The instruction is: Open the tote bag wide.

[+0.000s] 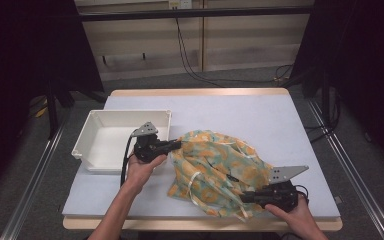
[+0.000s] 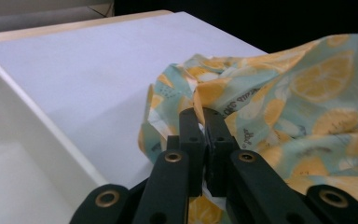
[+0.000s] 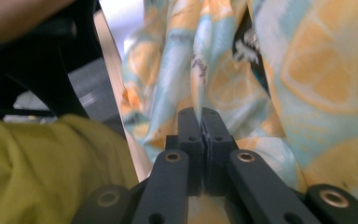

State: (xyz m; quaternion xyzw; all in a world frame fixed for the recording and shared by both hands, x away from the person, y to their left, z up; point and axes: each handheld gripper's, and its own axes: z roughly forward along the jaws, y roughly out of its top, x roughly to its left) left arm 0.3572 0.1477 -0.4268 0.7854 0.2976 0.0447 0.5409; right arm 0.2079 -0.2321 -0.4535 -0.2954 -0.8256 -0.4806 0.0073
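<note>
Grey table [image 1: 260,117], white bin [image 1: 100,137] alongside: your left gripper [image 2: 200,114] and right gripper [image 3: 200,114] each clench the lemon-print cloth [image 1: 220,165], likely to spread it.

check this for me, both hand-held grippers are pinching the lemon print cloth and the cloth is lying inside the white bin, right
Not quite. Both the left hand-held gripper and the right hand-held gripper are shut on the lemon print cloth, but the high view shows the cloth lying on the table beside the white bin, not inside it.
</note>
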